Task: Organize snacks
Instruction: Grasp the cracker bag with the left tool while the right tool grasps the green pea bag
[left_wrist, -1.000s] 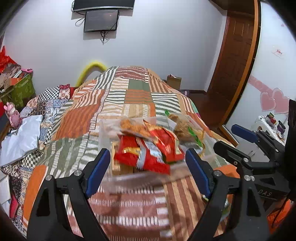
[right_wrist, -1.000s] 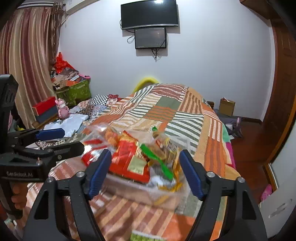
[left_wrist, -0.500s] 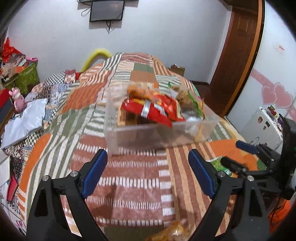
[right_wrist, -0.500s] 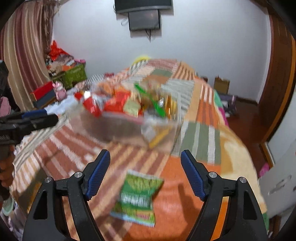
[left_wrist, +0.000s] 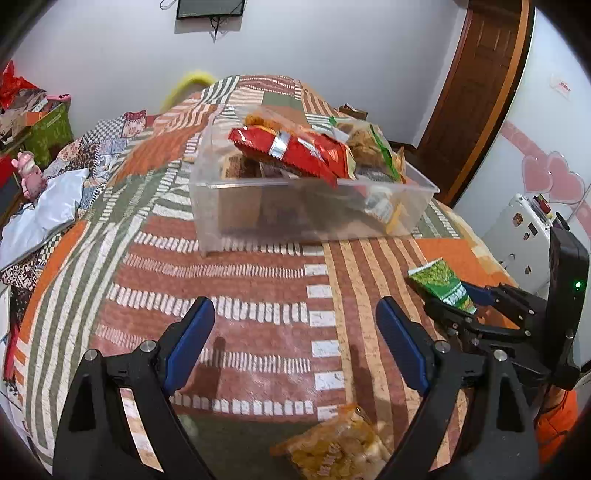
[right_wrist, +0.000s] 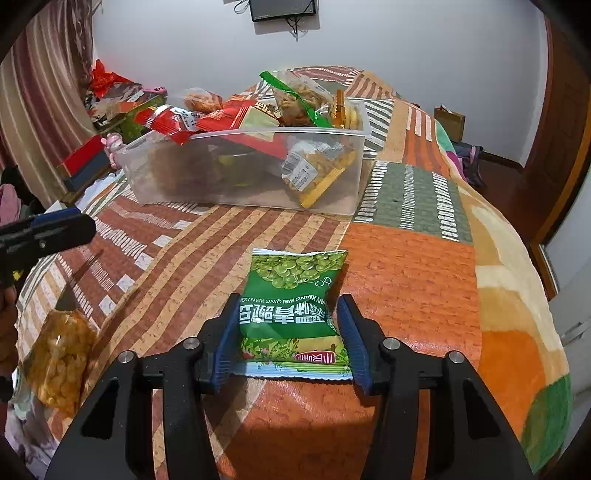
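A clear plastic bin (left_wrist: 236, 210) full of snack packets, with a red packet (left_wrist: 291, 151) on top, stands on the bed. It also shows in the right wrist view (right_wrist: 177, 173). A green pea snack bag (right_wrist: 295, 306) lies flat on the bedspread. My right gripper (right_wrist: 290, 332) is down over it with a jaw on each side of the bag, half closed, touching its edges. The green bag shows in the left wrist view (left_wrist: 441, 284). My left gripper (left_wrist: 295, 343) is open and empty above the bedspread. A yellow snack bag (left_wrist: 336, 446) lies just below it, also in the right wrist view (right_wrist: 61, 354).
The striped patchwork bedspread (left_wrist: 258, 302) covers the bed. Clutter, boxes and a pink toy (left_wrist: 27, 171) lie at the left. A wooden door (left_wrist: 480, 85) and a white appliance (left_wrist: 517, 229) are to the right. A monitor (right_wrist: 282, 9) hangs on the far wall.
Both grippers have pulled back from the bin and dropped low. The right gripper has come down around the green bag and narrowed on it. The left gripper stays open.
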